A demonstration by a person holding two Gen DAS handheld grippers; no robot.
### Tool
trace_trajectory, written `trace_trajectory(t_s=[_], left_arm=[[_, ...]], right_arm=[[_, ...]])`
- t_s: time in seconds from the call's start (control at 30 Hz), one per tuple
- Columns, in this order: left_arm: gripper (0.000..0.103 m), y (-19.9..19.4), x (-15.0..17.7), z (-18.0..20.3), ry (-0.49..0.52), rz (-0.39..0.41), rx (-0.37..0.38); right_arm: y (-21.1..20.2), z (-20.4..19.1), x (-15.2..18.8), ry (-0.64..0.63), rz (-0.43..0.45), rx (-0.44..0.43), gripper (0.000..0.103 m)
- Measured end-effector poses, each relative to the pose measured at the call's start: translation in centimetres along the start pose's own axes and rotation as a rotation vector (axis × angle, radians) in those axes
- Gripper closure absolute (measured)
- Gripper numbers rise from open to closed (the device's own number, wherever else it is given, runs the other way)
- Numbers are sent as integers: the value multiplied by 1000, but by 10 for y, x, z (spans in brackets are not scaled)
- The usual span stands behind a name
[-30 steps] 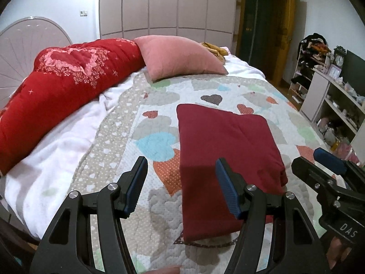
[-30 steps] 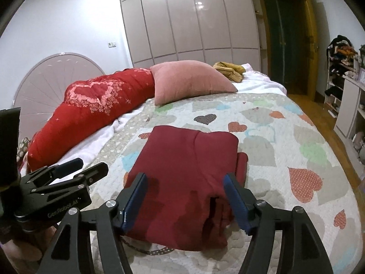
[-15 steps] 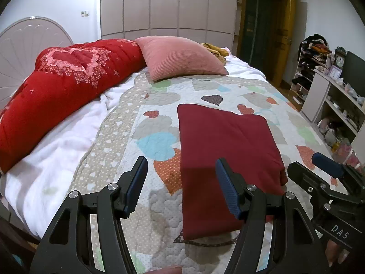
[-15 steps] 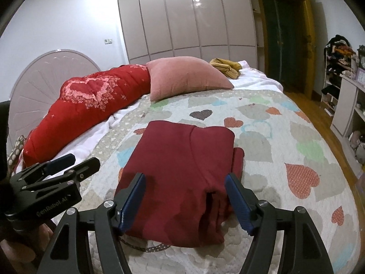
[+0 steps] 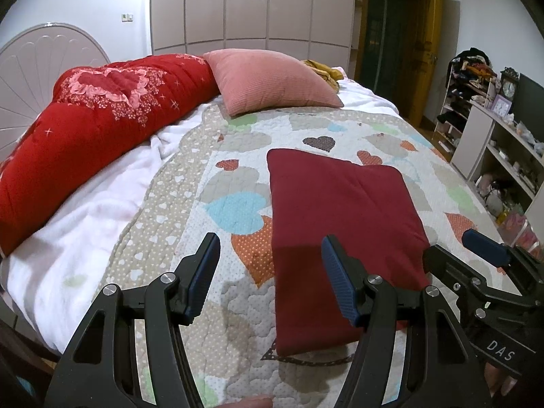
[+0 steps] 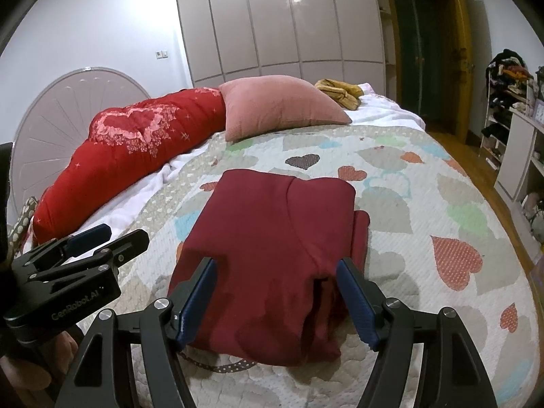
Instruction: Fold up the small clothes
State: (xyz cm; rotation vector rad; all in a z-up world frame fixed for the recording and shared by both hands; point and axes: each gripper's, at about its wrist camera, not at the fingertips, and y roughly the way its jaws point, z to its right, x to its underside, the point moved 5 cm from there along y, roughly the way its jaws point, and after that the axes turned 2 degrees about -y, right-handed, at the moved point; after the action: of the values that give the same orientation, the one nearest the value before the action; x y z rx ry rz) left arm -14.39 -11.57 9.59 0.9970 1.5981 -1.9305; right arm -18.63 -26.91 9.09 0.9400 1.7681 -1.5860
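Note:
A dark red garment [image 5: 343, 224] [image 6: 275, 248] lies folded into a thick rectangle on the heart-patterned quilt [image 5: 238, 156] [image 6: 425, 210]. My left gripper [image 5: 268, 265] hovers open above the quilt at the garment's left near edge, its right finger over the cloth. My right gripper [image 6: 277, 289] stands open above the garment's near edge, nothing pressed between its blue pads [image 6: 357, 302]. Each gripper shows at the edge of the other's view: the right gripper [image 5: 482, 272] and the left gripper [image 6: 85, 248].
A red floral duvet [image 5: 88, 119] and a pink pillow [image 5: 272, 81] lie toward the headboard. A yellow cloth [image 6: 340, 91] rests behind the pillow. Shelves [image 5: 503, 156] stand along the right wall, and wardrobe doors [image 5: 251, 3] fill the back.
The right gripper has drawn slightly back and up, so the garment sits a little farther from it. The left gripper and the garment have not moved.

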Motion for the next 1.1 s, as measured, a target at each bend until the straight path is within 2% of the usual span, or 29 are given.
trace_trajectory(t_s=[1.1], left_arm=[[40, 9, 10, 1, 6, -25, 5]], right_arm=[[11, 0, 7, 3, -26, -6, 33]])
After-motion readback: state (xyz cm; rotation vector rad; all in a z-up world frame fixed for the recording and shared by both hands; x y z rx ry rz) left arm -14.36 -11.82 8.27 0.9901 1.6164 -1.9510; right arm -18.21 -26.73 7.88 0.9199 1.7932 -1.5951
